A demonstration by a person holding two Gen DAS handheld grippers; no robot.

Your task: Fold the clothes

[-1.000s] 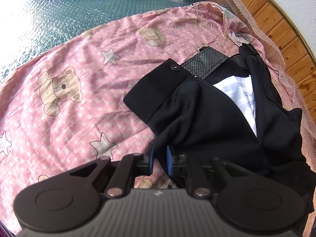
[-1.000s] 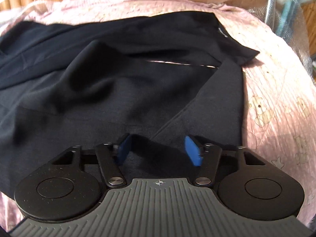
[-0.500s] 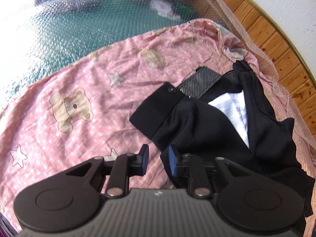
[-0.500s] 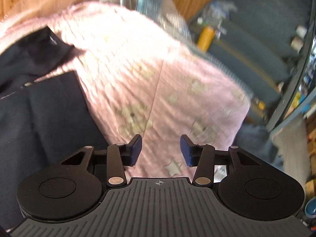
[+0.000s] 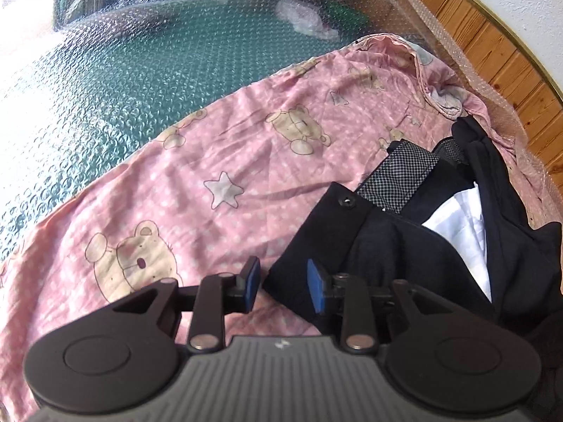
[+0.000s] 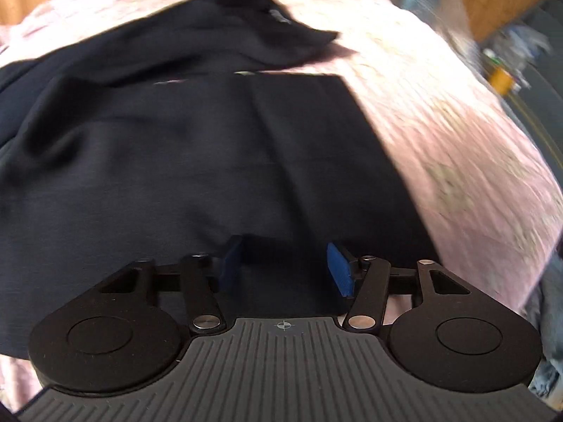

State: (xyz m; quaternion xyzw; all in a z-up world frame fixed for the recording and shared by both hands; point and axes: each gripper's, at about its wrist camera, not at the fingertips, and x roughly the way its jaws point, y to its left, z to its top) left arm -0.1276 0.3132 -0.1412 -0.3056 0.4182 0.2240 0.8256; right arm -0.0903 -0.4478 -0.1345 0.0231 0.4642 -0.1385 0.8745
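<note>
A pair of black trousers lies on a pink bear-print sheet. Its waistband with a button, checked lining and white pocket cloth faces me in the left wrist view. My left gripper is open and empty, its fingers either side of the waistband's near corner. In the right wrist view the trouser legs spread flat across the sheet. My right gripper is open and empty, low over the dark cloth near the leg's hem edge.
Green bubble wrap covers the surface beyond the sheet. A wooden panelled wall runs along the right. In the right wrist view, the sheet drops off at the right towards a cluttered floor.
My left gripper let go of the waistband, opened wider and drew back. My right gripper swung away to the right over the sheet, then came back over the trouser legs.
</note>
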